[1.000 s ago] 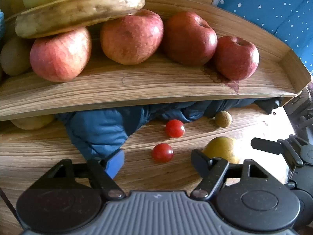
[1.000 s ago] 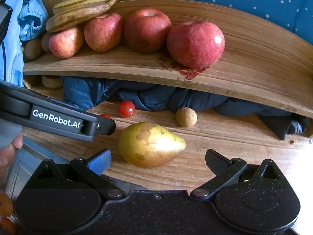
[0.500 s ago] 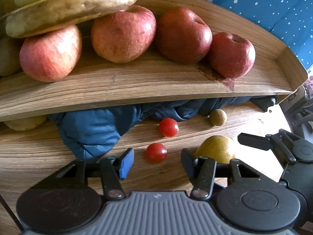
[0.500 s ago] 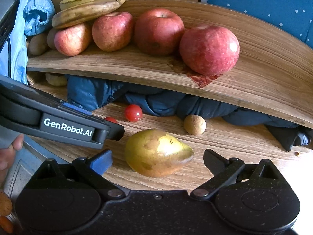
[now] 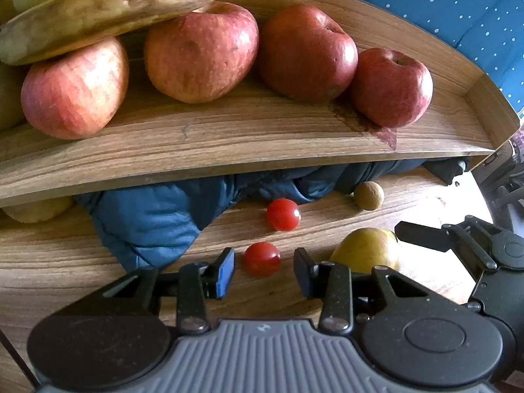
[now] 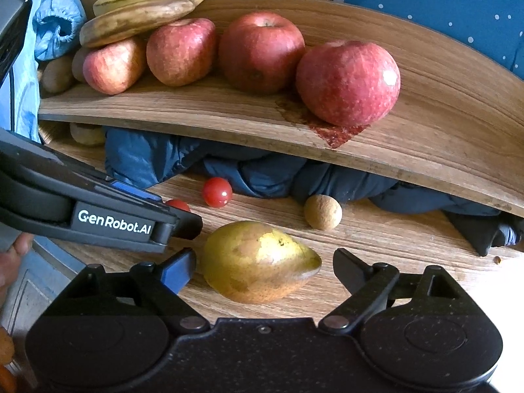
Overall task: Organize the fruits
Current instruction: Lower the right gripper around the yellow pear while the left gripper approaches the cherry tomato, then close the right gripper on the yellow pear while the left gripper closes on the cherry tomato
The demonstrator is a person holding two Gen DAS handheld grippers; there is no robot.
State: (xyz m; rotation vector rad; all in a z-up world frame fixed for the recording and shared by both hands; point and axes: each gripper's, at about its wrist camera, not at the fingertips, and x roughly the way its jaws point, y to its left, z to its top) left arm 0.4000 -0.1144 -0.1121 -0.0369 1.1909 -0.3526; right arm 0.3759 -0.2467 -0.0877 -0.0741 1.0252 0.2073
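Observation:
My left gripper point(image 5: 263, 270) is open, its fingers on either side of a cherry tomato point(image 5: 261, 258) on the wooden table, not touching it. A second cherry tomato point(image 5: 283, 214) lies just beyond. My right gripper point(image 6: 262, 270) is open around a yellow pear point(image 6: 258, 262) lying on its side; the pear also shows in the left wrist view point(image 5: 365, 250). A small brown round fruit point(image 6: 322, 212) lies behind the pear. On the wooden shelf point(image 5: 229, 144) above sit several red apples point(image 5: 199, 52) and bananas point(image 5: 108, 6).
A blue padded cloth point(image 5: 147, 222) is bunched under the shelf behind the tomatoes. The shelf's front edge overhangs the table close above both grippers. A potato-like fruit point(image 6: 86, 134) lies under the shelf at the left. Blue dotted fabric point(image 6: 442, 3) hangs behind.
My left gripper has narrowed and moved forward until its fingers flank the near tomato. My right gripper has moved closer to the pear, which now lies between its fingers.

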